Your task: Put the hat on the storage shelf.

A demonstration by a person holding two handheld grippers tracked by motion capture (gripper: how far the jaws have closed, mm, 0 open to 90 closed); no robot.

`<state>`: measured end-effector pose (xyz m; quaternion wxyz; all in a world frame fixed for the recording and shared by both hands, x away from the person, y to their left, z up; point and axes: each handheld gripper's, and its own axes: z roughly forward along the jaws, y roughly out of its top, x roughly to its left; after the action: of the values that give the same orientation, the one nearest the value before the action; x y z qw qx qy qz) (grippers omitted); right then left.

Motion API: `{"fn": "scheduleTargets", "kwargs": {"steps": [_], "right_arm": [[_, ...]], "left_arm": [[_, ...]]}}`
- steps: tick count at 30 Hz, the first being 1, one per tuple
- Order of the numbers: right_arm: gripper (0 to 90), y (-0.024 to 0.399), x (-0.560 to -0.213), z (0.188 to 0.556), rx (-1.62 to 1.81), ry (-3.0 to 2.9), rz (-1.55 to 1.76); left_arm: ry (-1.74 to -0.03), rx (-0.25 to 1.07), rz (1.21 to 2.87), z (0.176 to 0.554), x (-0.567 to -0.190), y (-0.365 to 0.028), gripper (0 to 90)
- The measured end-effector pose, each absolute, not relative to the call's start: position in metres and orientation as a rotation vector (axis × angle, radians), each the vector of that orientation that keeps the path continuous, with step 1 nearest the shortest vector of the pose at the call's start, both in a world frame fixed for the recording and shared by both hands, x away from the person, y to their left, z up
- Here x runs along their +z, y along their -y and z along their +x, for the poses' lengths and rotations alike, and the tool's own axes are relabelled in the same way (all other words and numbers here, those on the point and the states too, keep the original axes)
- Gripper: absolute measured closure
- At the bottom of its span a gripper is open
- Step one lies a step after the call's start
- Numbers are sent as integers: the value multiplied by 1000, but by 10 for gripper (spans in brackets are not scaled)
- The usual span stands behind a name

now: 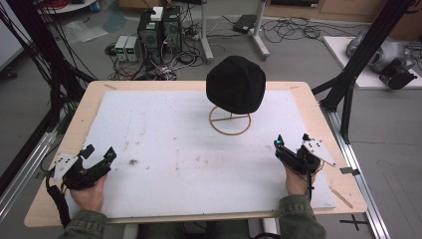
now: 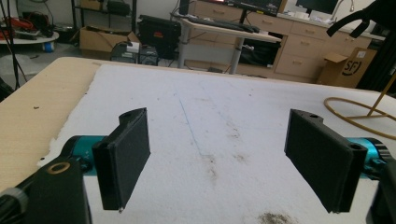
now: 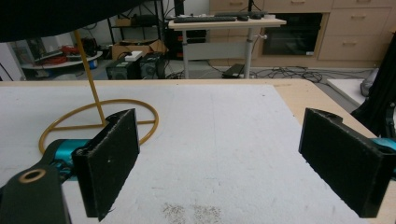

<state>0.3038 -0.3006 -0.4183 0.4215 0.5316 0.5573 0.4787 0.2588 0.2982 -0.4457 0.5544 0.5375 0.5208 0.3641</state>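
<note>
Both grippers, left gripper [image 1: 98, 153] and right gripper [image 1: 292, 140], I hold wide open and empty (resting low), because the black hat [image 1: 236, 83] waits on its stand [image 1: 230, 121].

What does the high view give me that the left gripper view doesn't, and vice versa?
High view alone: the black hat sitting on top of the gold stand, both hands, and the right gripper open near the table's right edge.

Left gripper view alone: a close look between the left gripper's wide-open jaws with nothing between them, and a dark smudge on the mat just ahead.

Shared: the white mat on the wooden table, and the stand's ring base.
</note>
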Motion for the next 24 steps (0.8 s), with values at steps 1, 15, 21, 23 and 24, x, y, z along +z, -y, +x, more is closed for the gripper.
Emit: {"fn": "scheduleTargets", "kwargs": {"steps": [1, 15, 21, 23, 24], "right_arm": [[114, 301, -418, 304, 1196, -1398, 1333], [115, 301, -419, 304, 1202, -1404, 1344], [115, 302, -419, 304, 1200, -1404, 1343], [115, 302, -419, 304, 1203, -1406, 1350], [114, 302, -419, 305, 1203, -1407, 1347]], "left_arm": [[-1230, 859, 1271, 259, -446, -298, 224], [-1229, 856, 1272, 259, -446, -298, 224], [-1229, 855, 1272, 258, -446, -298, 224], [-1230, 854, 1272, 259, -446, -298, 224], [-1230, 854, 1272, 259, -446, -298, 224]]}}
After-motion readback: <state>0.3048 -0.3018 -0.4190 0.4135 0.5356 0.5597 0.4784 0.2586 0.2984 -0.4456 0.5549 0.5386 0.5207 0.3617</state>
